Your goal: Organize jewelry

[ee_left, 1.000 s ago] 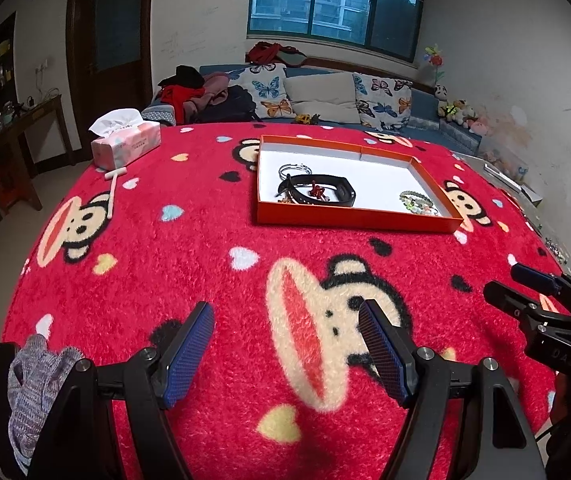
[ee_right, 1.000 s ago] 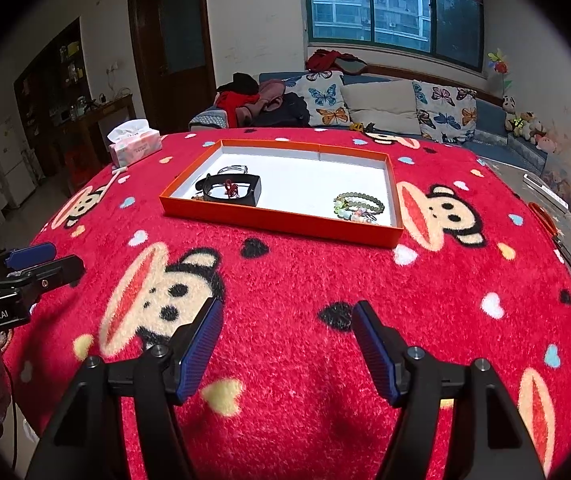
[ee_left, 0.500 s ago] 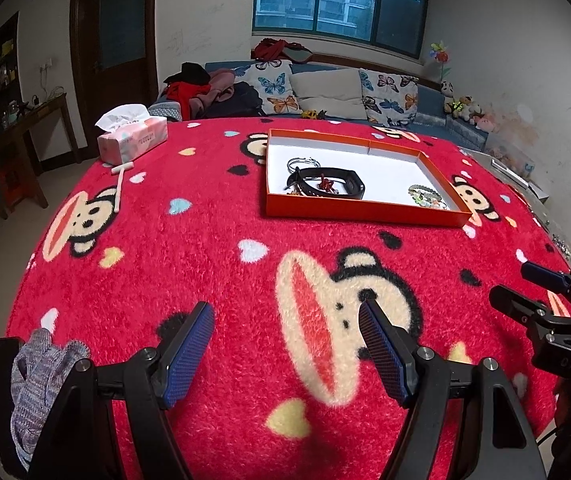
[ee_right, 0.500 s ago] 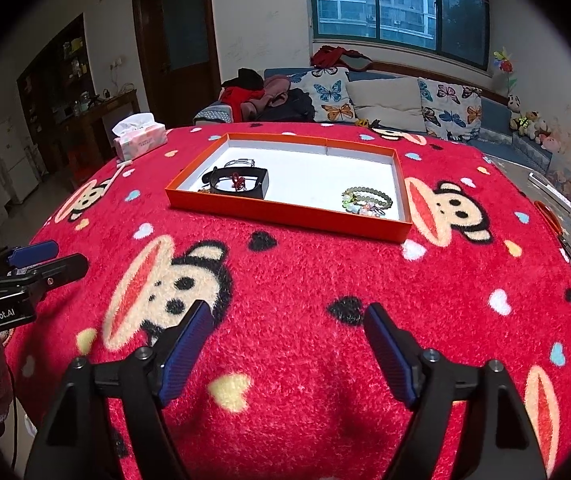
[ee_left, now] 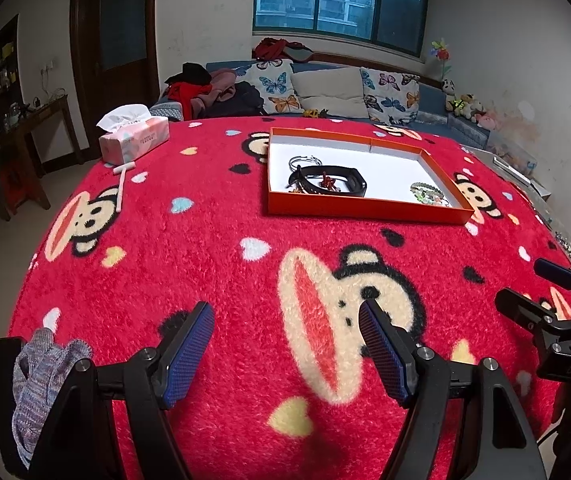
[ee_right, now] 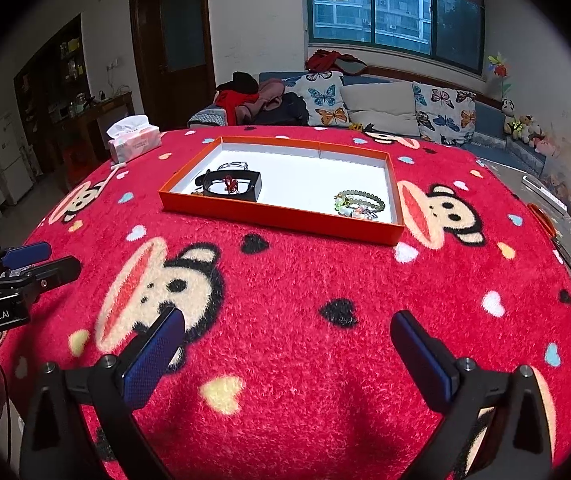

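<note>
tray [ee_left: 365, 209] (jewelry inside) well ahead | left gripper [ee_left: 285, 340] apart | right gripper [ee_right: 285, 344] apart

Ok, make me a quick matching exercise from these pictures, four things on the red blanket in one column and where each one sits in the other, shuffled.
Things
1. black band
2. green bead bracelet
3. tissue box
4. silver bangle

Places
A. outside the orange tray, far left on the blanket
B. right end of the tray
C. left part of the tray, around a small red charm
D. left part of the tray, just behind the black band

Pairs: 1-C, 2-B, 3-A, 4-D
</note>
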`<action>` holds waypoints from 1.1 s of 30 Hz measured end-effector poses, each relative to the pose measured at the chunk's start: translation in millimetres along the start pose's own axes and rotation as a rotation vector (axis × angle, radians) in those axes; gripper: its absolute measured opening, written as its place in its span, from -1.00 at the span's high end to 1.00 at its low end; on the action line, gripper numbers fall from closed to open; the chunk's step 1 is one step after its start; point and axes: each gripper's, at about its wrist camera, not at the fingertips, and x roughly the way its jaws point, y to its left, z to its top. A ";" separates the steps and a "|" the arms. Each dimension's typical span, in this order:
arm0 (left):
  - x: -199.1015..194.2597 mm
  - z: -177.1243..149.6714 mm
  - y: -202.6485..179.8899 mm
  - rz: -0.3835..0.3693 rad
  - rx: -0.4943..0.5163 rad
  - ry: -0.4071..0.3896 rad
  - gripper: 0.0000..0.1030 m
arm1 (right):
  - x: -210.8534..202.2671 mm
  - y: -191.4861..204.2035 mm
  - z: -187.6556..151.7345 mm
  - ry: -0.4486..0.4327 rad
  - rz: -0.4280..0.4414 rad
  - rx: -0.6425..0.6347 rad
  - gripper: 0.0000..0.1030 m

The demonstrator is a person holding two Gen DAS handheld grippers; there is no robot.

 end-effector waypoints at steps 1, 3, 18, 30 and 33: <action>0.0 0.2 0.2 -0.001 -0.001 0.000 -0.54 | 0.5 0.0 -0.3 0.001 -0.003 0.001 -1.00; 0.6 -0.4 -0.4 -0.001 -0.001 0.002 -0.54 | 0.5 -0.5 -0.9 0.001 0.000 0.001 -1.00; 6.4 -4.8 -2.6 0.000 -0.003 0.020 -0.54 | 2.2 3.6 -4.2 0.006 0.007 -0.015 -1.00; 8.5 -7.3 -1.5 -0.007 -0.025 0.020 -0.54 | 2.2 5.7 -5.1 0.011 0.014 -0.012 -1.00; 8.1 -6.8 -1.0 -0.006 -0.026 0.016 -0.54 | 2.8 6.8 -5.6 0.013 0.015 -0.013 -1.00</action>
